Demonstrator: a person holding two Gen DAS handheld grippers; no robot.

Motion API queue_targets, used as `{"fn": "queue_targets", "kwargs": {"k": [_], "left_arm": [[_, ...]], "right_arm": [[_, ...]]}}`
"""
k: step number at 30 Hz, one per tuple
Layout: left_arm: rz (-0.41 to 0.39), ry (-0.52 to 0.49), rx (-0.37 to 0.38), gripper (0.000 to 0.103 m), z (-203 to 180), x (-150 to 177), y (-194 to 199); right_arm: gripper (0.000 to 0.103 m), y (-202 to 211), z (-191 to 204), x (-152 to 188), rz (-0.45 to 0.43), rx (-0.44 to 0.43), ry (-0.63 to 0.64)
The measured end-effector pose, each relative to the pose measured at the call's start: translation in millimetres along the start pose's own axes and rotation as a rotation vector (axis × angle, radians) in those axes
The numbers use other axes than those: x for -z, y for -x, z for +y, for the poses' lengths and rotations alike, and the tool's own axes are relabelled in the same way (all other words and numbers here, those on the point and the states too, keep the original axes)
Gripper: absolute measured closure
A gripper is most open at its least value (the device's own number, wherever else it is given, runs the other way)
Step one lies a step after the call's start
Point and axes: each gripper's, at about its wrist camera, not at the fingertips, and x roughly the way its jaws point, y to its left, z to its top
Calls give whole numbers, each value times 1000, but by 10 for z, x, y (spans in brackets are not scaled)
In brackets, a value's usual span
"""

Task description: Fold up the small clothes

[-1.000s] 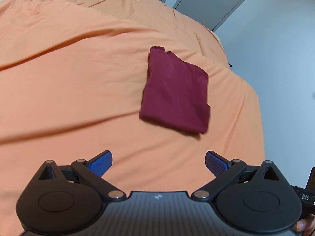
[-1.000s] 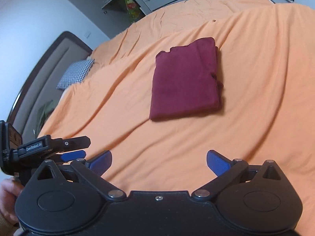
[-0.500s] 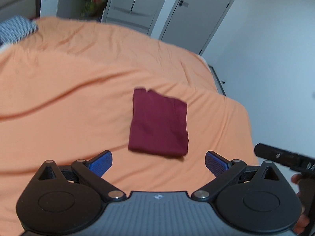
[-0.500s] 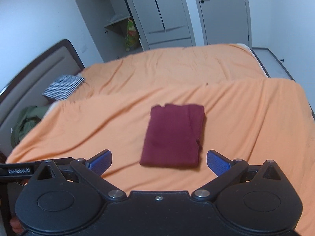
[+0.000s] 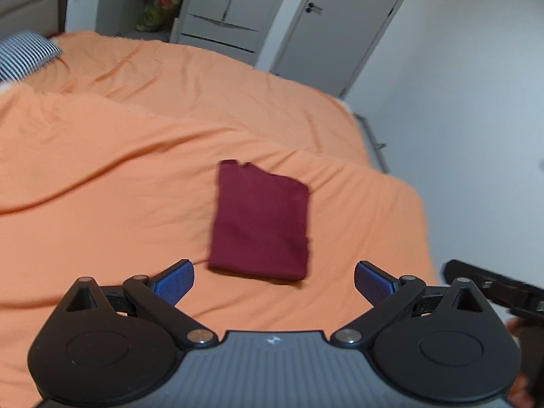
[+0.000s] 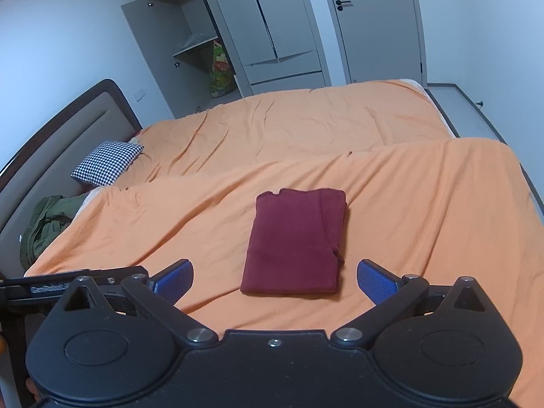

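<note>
Left wrist view: the left gripper (image 5: 274,280) hangs at the bottom of the frame, its ribbed blue pads (image 5: 174,281) spread wide, holding and touching nothing. Just beyond them, mid-frame, the maroon garment (image 5: 260,219) lies folded into a soft, flat rectangle on the smooth, gently creased orange bedcover (image 5: 102,187). In the right wrist view the right gripper (image 6: 274,280) is equally wide apart and empty, with the same cloth (image 6: 295,239) between and past its tips. Farther off, a houndstooth pillow (image 6: 107,162) sits at middle left, a rumpled green jacket (image 6: 42,226) below it against the padded headboard (image 6: 68,129), and grey wardrobe doors (image 6: 272,23) fill the top. Compared with a second ago, both grippers have drawn back and tilted up, so the garment looks smaller and the room appears.
</note>
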Motion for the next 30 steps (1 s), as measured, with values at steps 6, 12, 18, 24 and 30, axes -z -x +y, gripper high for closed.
{"fn": "queue_targets", "kwargs": {"k": [6,12,18,24,30], "left_arm": [[-4,-32,-20,1,-31,36,29],[8,-58,-46,0,-55,73,20],[24,-67,-46,0,-57,94,13],[30,-70,-51,0,-45,90,2],[40,-72,-49,0,-33,71,-27]], "right_arm": [[1,8,24,19,1,3,0],[1,3,59,-13,4,3,13],[1,-16,77,-17,9,5,21],[1,-28,71,-38,15,8,16],[1,-33,66,-53,16,10,15]]}}
